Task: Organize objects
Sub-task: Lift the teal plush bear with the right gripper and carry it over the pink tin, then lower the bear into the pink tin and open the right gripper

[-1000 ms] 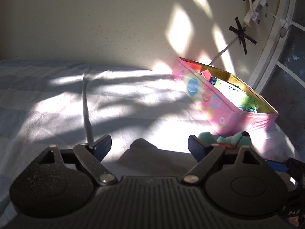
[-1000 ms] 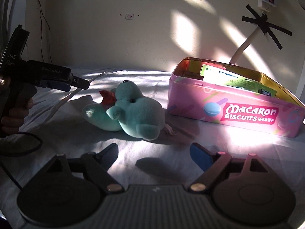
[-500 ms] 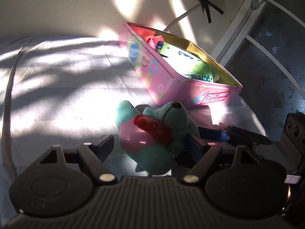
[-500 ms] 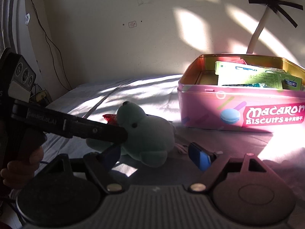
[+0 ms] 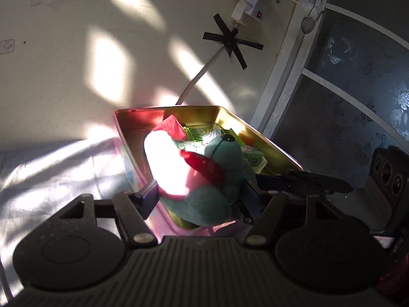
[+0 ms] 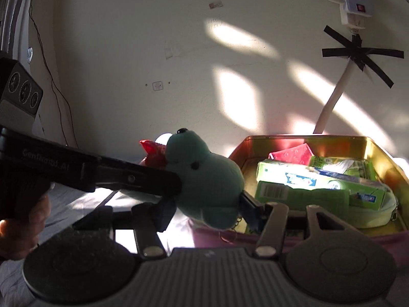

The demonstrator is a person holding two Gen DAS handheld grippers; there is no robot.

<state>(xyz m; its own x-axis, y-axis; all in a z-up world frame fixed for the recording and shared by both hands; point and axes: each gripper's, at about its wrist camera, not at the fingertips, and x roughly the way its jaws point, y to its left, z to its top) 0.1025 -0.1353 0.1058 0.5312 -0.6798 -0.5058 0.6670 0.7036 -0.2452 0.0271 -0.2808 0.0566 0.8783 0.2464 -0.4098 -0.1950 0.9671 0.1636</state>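
A teal plush toy (image 5: 227, 153) with a pale belly and a red bow hangs in the air over the near corner of the pink biscuit tin (image 5: 199, 115). My left gripper (image 5: 200, 197) has its jaws closing, and both pads press on the toy's body. In the right wrist view my right gripper (image 6: 208, 212) is also closing, and its pads squeeze the plush toy (image 6: 212, 179) at the head. The left gripper's finger (image 6: 115, 171) reaches in from the left to the same toy. The open tin (image 6: 301, 136) holds green boxes (image 6: 301, 192) and a red packet (image 6: 291, 154).
A white sheet (image 5: 51, 168) covers the surface to the left of the tin. On the wall behind are a power strip (image 5: 251, 7) and a white cable fixed with black tape (image 5: 230, 43). A framed glass door (image 5: 345, 102) stands at the right. A person's hand (image 6: 23, 227) holds the left gripper.
Both grippers have closed on the plush toy and lifted it off the sheet. It now hangs at the tin's near edge, and the tin fills more of both views.
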